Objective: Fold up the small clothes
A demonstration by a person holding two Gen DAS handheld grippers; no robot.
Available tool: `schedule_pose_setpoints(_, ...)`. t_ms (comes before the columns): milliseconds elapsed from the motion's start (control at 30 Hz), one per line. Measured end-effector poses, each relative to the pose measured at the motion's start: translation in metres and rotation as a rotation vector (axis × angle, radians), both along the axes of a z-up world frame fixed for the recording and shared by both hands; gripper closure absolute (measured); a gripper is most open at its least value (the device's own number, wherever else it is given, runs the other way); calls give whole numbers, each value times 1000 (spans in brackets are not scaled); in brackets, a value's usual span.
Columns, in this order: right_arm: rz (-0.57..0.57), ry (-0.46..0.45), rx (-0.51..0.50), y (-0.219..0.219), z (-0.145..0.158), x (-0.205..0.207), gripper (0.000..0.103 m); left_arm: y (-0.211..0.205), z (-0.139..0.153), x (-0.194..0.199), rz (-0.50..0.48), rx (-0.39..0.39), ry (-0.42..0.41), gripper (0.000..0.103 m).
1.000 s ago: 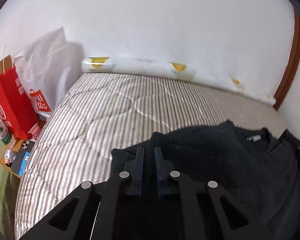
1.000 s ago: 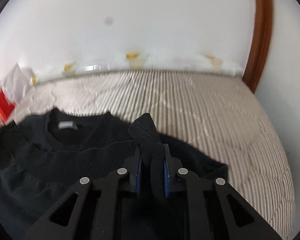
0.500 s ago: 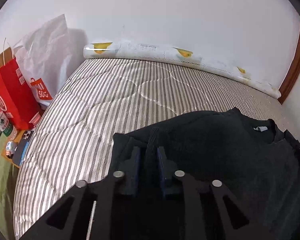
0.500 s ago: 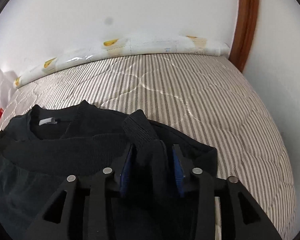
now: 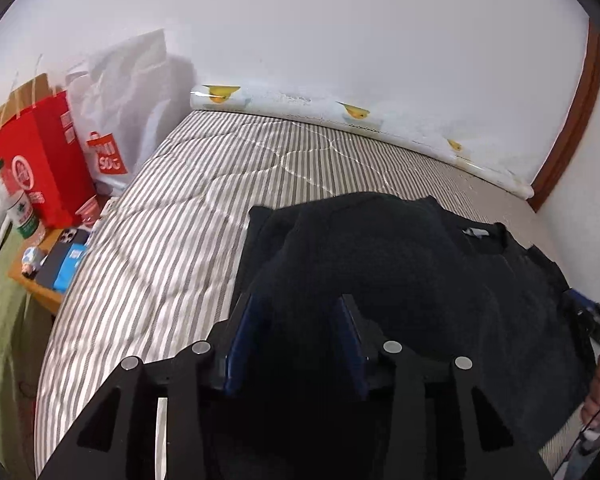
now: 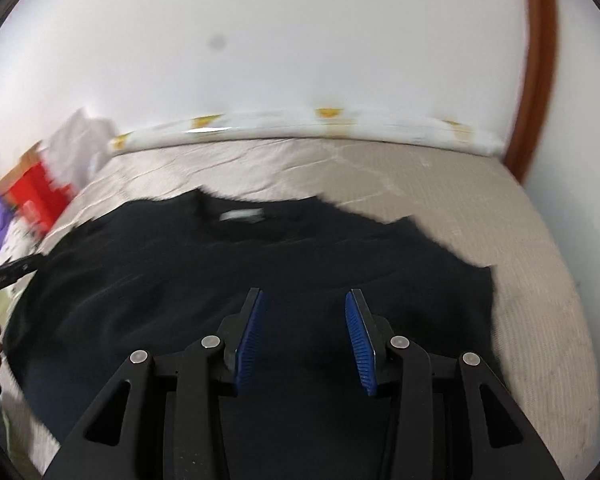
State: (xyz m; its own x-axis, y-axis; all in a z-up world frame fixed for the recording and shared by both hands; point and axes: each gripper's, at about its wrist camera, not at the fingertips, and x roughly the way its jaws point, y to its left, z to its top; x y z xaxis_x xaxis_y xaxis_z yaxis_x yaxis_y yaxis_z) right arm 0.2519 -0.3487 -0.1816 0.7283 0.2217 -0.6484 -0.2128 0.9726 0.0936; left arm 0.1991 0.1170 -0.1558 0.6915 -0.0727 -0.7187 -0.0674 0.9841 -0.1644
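Observation:
A black sweater (image 5: 400, 264) lies on the striped mattress (image 5: 172, 248), its collar with a white label (image 5: 476, 233) toward the wall. My left gripper (image 5: 300, 312) is open just over the sweater's left part, the cloth lying loose between the blue pads. In the right wrist view the sweater (image 6: 260, 256) lies spread flat, label (image 6: 240, 215) at the far side. My right gripper (image 6: 305, 308) is open and empty above the sweater's near edge. This view is blurred by motion.
A red paper bag (image 5: 40, 160) and a white shopping bag (image 5: 120, 100) stand left of the mattress, above a low wooden table (image 5: 40, 292) with a phone and bottles. A white bolster (image 5: 360, 124) lines the wall. A brown door frame (image 5: 572, 120) is at the right.
Both grippers have opened and let go of the sweater's folded edges. The cloth has dropped flat onto the sweater, and the right gripper has swung left.

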Motion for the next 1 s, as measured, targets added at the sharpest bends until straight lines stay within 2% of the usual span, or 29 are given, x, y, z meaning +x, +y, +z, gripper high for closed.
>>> schedule_pose_setpoints(200,111,8,-11,50,-14,-35,61,10,-3,-43,21,-25,8,63)
schedule_pose_setpoints(367,119,53,-15,68,-32,-42,61,25,-15,-80,52,-53,24,63)
schedule_pose_setpoints(467,93,95,-55,77,-48,-38,61,38,-24,-101,76,-110,35,63)
schedule_pose_setpoints(633,50,78,-63,81,-47,-33,61,51,-35,-130,96,-196,24,61)
schedule_pose_setpoints(800,23,77,-45,81,-47,-27,61,56,-52,-139,77,-323,53,61)
schedule_pose_setpoints(900,22,75,-48,82,-48,-31,61,54,-63,-137,72,-365,64,61)
schedule_pose_setpoints(1000,37,72,-65,82,-48,-38,61,56,-68,-136,65,-443,34,61)
